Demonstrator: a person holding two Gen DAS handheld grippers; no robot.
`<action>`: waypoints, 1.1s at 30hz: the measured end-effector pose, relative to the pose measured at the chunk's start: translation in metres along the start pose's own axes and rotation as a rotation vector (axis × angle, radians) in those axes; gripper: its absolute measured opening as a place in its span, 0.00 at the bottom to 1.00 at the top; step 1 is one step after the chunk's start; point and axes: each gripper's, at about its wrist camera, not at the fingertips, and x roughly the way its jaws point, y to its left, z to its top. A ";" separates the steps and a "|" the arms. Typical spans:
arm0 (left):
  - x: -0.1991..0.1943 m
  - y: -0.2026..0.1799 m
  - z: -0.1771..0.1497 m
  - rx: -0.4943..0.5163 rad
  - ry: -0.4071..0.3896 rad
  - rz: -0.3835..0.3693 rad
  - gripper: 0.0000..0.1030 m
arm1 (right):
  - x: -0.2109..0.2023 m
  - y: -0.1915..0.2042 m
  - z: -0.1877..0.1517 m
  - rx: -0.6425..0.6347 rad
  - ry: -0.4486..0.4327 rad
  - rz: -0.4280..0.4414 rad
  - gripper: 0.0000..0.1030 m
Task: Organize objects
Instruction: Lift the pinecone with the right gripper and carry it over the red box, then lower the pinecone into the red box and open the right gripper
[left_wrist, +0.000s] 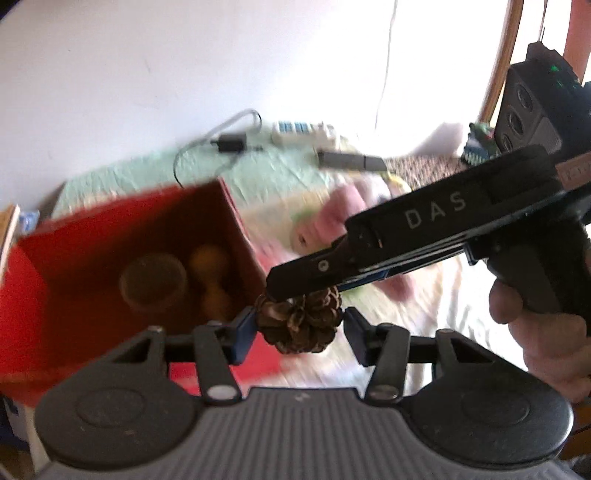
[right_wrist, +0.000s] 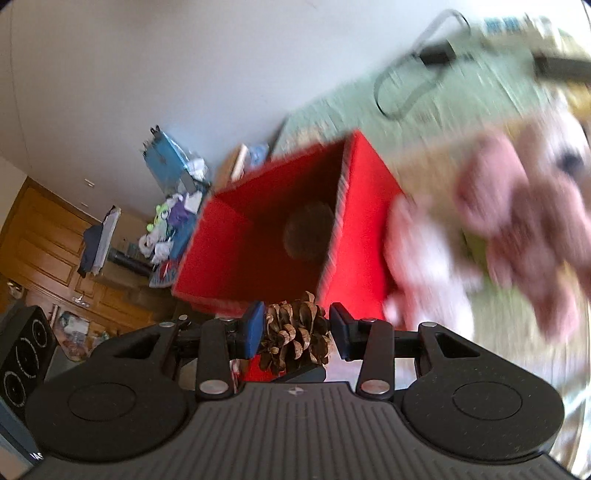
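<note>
You have the pine cone (left_wrist: 301, 326) caught between both tools at once, and that crossing reads as a handover. Your right hand-held gripper (right_wrist: 295, 326) is narrowed onto the cone, with a pad pressing the scales on each side, so it seems to carry the weight. Your left hand-held gripper (left_wrist: 299, 328) is also narrowed around the cone. Its left pad touches, but a sliver of gap shows at the other pad, so I cannot tell whether it truly grips. The two tools meet roughly at right angles, which lets each pair of fingers reach a free flank of the cone without fouling the other.

The red box (left_wrist: 74, 236) stands open just ahead of both tools, slightly to the left of your left one. The cone is being held up near its rim, probably because it is bound for the box. Inside the box sit a round container (left_wrist: 153, 284) and a yellowish piece (left_wrist: 210, 280), both too blurred to name.

To the right of the tools lies pink-and-white cloth (right_wrist: 517, 206), smeared by motion. Before you let one side go, make sure the other has a firm hold, since the loose scales give a poor bite.
</note>
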 end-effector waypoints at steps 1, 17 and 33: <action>0.000 0.008 0.004 -0.007 -0.009 0.000 0.51 | 0.005 0.007 0.007 -0.019 -0.007 -0.008 0.42; 0.061 0.124 -0.011 -0.197 0.137 -0.147 0.51 | 0.114 0.042 0.043 -0.156 0.166 -0.232 0.41; 0.088 0.148 -0.015 -0.219 0.199 -0.220 0.51 | 0.130 0.055 0.044 -0.194 0.214 -0.396 0.43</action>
